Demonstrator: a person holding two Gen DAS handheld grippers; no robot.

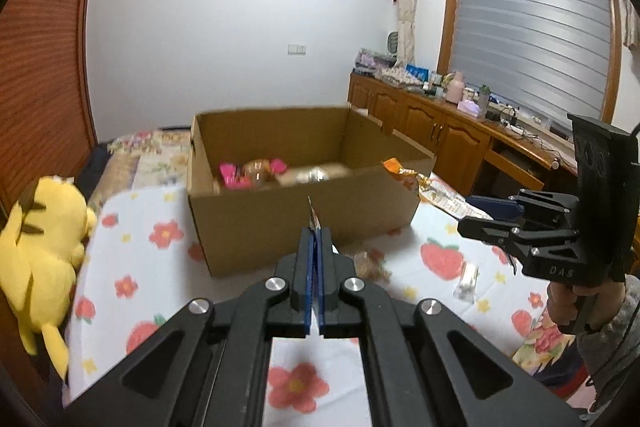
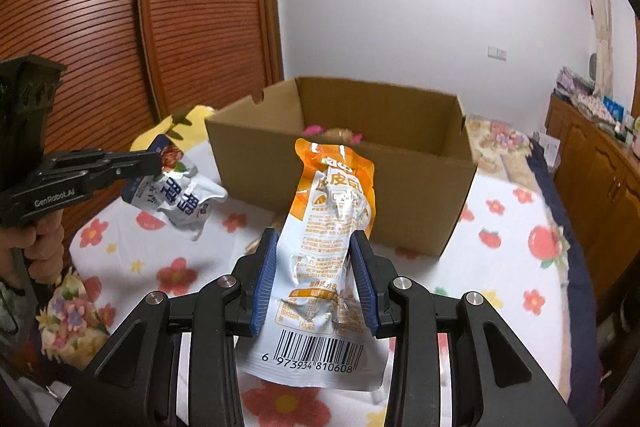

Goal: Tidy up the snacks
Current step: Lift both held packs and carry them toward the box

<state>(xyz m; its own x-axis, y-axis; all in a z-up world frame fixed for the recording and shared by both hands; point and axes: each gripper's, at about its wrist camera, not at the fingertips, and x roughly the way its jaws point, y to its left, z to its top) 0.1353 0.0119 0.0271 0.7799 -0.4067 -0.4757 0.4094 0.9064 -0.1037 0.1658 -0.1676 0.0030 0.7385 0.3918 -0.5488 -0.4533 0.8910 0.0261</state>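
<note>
An open cardboard box (image 1: 304,227) (image 2: 416,195) stands on the flowered bedsheet and holds a pink snack packet (image 1: 232,175) and other snacks. My left gripper (image 1: 316,231) is shut on the edge of a blue-and-white snack bag (image 2: 180,195), held above the sheet in front of the box; it shows from the side in the right wrist view (image 2: 154,159). My right gripper (image 2: 316,247) is shut on an orange-and-white snack bag (image 2: 332,247), held up near the box's right front corner (image 1: 432,187).
A yellow plush toy (image 1: 40,239) lies at the bed's left edge. A small clear packet (image 1: 466,281) and a brown snack (image 1: 370,263) lie on the sheet (image 1: 160,267). A wooden cabinet (image 1: 432,123) with clutter runs along the right wall. A slatted wardrobe door (image 2: 100,27) stands left.
</note>
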